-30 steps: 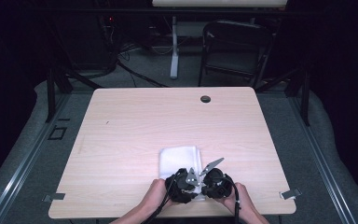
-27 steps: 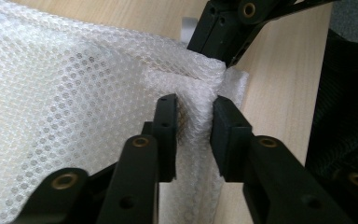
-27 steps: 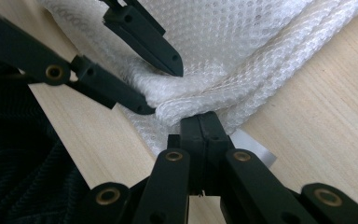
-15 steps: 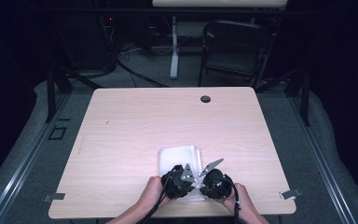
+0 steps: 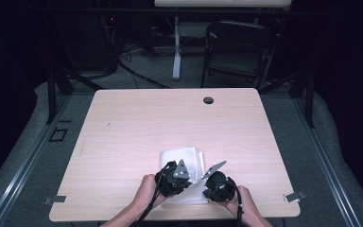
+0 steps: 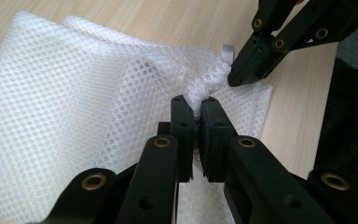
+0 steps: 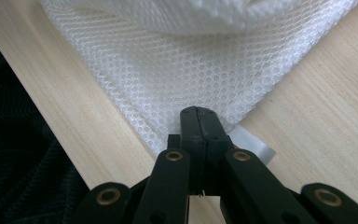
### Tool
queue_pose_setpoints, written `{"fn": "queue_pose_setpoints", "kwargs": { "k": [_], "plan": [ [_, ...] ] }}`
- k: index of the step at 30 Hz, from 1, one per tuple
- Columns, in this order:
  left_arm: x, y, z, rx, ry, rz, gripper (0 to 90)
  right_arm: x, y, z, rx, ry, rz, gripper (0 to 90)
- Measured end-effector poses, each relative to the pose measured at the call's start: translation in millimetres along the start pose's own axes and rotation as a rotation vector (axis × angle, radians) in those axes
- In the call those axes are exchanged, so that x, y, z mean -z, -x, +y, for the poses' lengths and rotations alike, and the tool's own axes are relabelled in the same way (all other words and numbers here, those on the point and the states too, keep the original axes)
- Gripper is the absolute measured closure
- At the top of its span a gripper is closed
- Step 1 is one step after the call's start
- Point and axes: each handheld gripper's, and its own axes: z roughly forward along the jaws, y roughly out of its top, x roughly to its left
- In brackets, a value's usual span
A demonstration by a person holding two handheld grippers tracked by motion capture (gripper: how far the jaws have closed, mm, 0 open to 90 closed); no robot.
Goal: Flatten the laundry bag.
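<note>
Left tongs [image 6: 195,114]: jaws have just been closing and are now clenched on a pinched-up fold of the white mesh bag [image 6: 74,107]; the fold stands bunched between the pads. In the earlier high views the left hand sat a little nearer the right; it has since shifted slightly and lifted. Right tongs [image 7: 199,122]: clenched on the bag's corner, by the small white tab [image 7: 254,148], unchanged. The bag lies flat at the near edge of the counter [image 5: 137,123], between both hands. Judgement: both grips are set, top layer held apart from the pinned corner, so pulling the opening apart can begin.
</note>
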Motion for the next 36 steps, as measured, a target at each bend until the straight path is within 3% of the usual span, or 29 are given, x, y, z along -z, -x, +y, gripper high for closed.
{"fn": "queue_pose_setpoints", "kwargs": {
  "k": [4, 7, 8, 11, 13, 14, 16, 19, 22, 23, 29, 36],
  "plan": [
    [0.9, 0.5, -0.7, 0.001, 0.004, 0.000, 85.7, 0.4, -0.1, -0.3, 0.000, 0.028, 0.011, 90.0],
    [-0.2, 1.2, -0.4, -0.001, 0.000, 0.001, 85.7, 4.1, -3.5, 1.6, 0.028, 0.069, 0.000, 90.0],
    [-0.7, 1.3, -0.3, -0.002, -0.003, 0.001, 85.7, 6.7, -6.1, 4.0, 0.059, 0.091, -0.004, 89.6],
    [-2.1, 1.9, 0.1, -0.006, -0.005, -0.004, 85.7, 1.8, -5.9, 8.4, 0.039, 0.115, 0.006, 89.7],
    [-2.2, 2.3, 0.1, -0.005, -0.004, -0.003, 85.7, 1.0, -3.7, 10.7, 0.051, 0.092, 0.007, 89.8],
    [-1.8, 2.3, 0.1, -0.008, -0.003, -0.005, 85.7, -3.0, -4.2, 10.7, 0.027, 0.118, 0.018, 89.8],
    [-0.5, 1.2, -0.5, -0.008, 0.001, -0.002, 85.7, -9.8, 0.5, 11.6, 0.033, 0.063, 0.030, 90.0],
    [0.5, -0.1, -0.9, -0.007, 0.006, -0.003, 85.7, -12.9, 0.5, 9.6, 0.005, 0.069, 0.037, 90.0],
    [4.5, -1.6, -1.2, -0.007, 0.018, 0.000, 85.7, -11.3, 3.2, 10.0, 0.011, 0.045, 0.042, 90.0],
    [6.4, -2.3, -1.3, -0.004, 0.020, -0.005, 85.7, -12.6, 1.6, 9.1, -0.018, 0.062, 0.042, 90.0],
    [16.7, -6.3, -4.0, 0.014, 0.049, -0.001, 85.6, -10.7, 0.0, 10.8, 0.012, 0.025, 0.016, 90.0],
    [29.1, -13.3, -8.0, 0.033, 0.075, 0.024, 85.7, -9.2, -4.0, 10.0, 0.000, 0.007, -0.020, 90.0]
  ]
}}
